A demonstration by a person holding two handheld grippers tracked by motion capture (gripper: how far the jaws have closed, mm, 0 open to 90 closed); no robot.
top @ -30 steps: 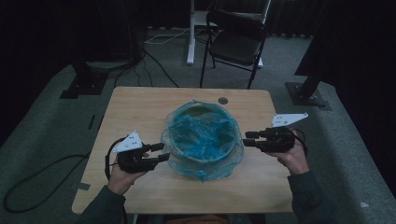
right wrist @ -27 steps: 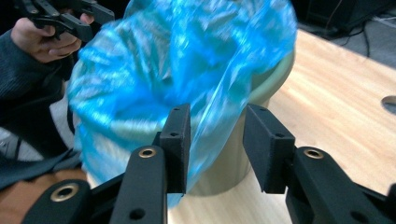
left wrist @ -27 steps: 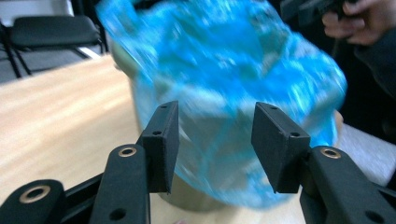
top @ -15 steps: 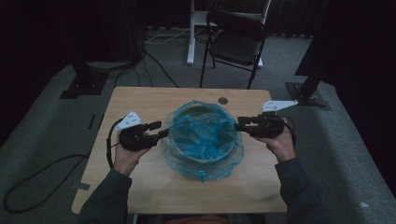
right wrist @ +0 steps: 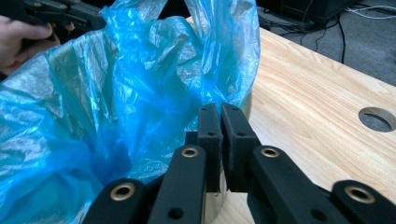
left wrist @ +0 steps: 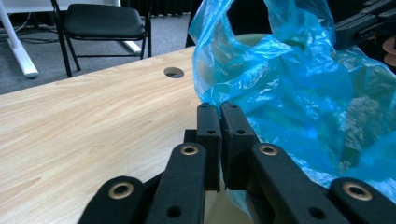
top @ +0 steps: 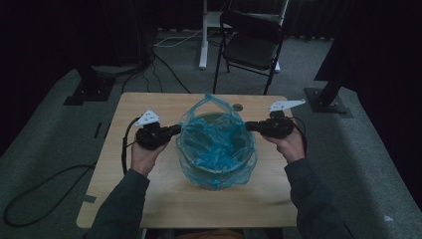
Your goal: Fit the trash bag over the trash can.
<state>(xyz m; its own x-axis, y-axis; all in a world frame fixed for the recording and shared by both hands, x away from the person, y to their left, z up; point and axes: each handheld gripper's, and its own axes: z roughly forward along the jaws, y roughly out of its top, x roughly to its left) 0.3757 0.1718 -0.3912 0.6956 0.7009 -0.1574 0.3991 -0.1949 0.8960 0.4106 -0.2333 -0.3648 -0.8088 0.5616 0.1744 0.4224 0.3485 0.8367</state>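
A blue plastic bag [top: 216, 144] lines a round pale-green bin [top: 213, 117] in the middle of the wooden table [top: 149, 199]. My left gripper [top: 176, 130] meets the bag's left rim and its jaws have just closed, pinching the thin film [left wrist: 299, 93] at its tips [left wrist: 219, 108]. My right gripper [top: 247, 126] is at the right rim; its jaws have also just closed, with the film [right wrist: 116, 93] caught at the tips [right wrist: 219, 108]. The bag's far edge stands up in a loop [top: 209, 101].
A round cable hole [top: 238, 107] lies in the table behind the bin. A black folding chair [top: 254, 47] and a white desk leg [top: 203, 35] stand beyond the far edge. Black stand bases sit on the floor at left [top: 89, 89] and right [top: 328, 99].
Both hands have moved away from me along the bag's sides to its middle. Both pairs of jaws went from open to shut. The bag's far edge now stands higher.
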